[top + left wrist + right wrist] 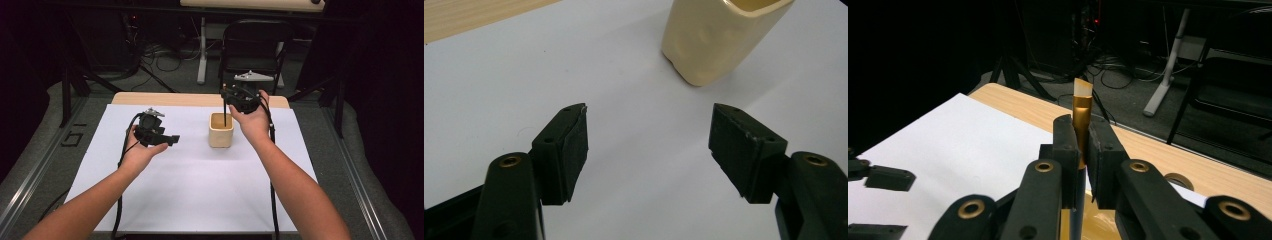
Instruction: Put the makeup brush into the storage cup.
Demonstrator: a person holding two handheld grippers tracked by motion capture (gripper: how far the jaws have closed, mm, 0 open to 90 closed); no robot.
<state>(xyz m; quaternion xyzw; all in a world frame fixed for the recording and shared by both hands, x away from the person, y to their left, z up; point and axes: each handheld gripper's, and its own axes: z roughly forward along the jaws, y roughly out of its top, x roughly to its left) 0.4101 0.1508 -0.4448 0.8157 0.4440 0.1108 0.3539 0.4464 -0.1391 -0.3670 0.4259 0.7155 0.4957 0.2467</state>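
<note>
A cream square cup (220, 135) stands upright on the white sheet (190, 190) near the table's middle. It also appears at the top of the left gripper view, where the cup (719, 40) is tilted. My right gripper (227, 96) hovers just above the cup, shut on a thin dark stick (225, 115) whose lower end reaches down into it. The stick (1081, 102) has a gold band and a pale slanted tip that rises above my right gripper (1082, 125). My left gripper (172, 139) rests to the cup's left. This left gripper (649, 130) is open with nothing between its pads.
The white sheet covers most of the wooden table (150, 98), with a strip of bare wood at the far edge. Beyond the far edge stand a black chair (255, 45) and a white desk leg (202, 55), with cables on the floor. Black cables trail from both grippers toward the near edge.
</note>
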